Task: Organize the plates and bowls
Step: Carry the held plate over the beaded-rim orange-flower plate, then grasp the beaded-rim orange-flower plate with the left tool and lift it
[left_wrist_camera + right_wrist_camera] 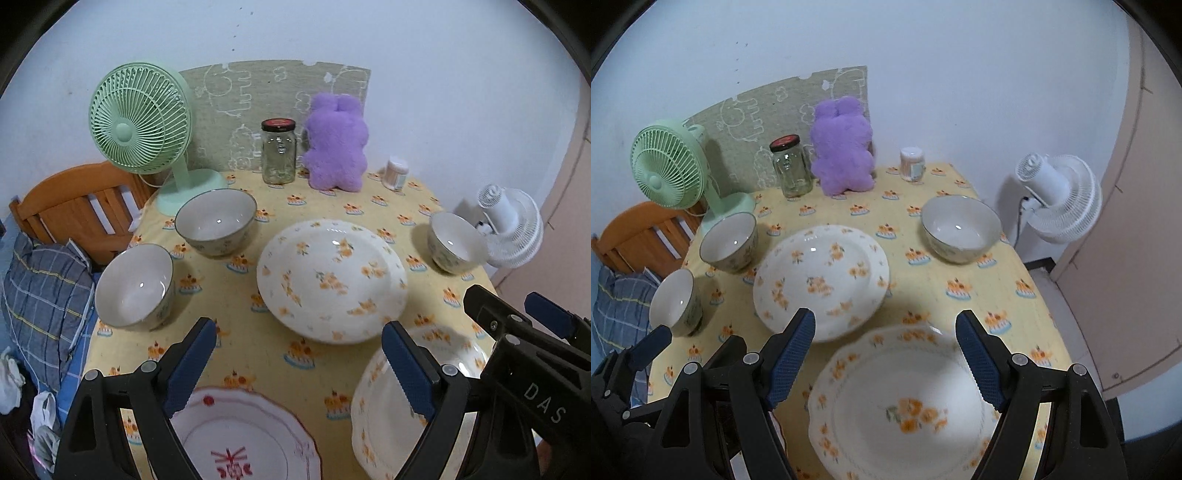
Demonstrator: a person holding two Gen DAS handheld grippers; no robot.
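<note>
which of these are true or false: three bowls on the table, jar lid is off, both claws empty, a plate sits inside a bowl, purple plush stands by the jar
1. Three bowls are on the table: true, the bowl near the green fan, the bowl at the table edge and the bowl by the white fan.
2. The jar has no lid: false, a dark lid is on.
3. The left claw and right claw are empty: true.
4. A plate sits inside a bowl: false, the orange-flowered plate lies on the cloth.
5. The purple plush stands beside the jar: true.
</note>
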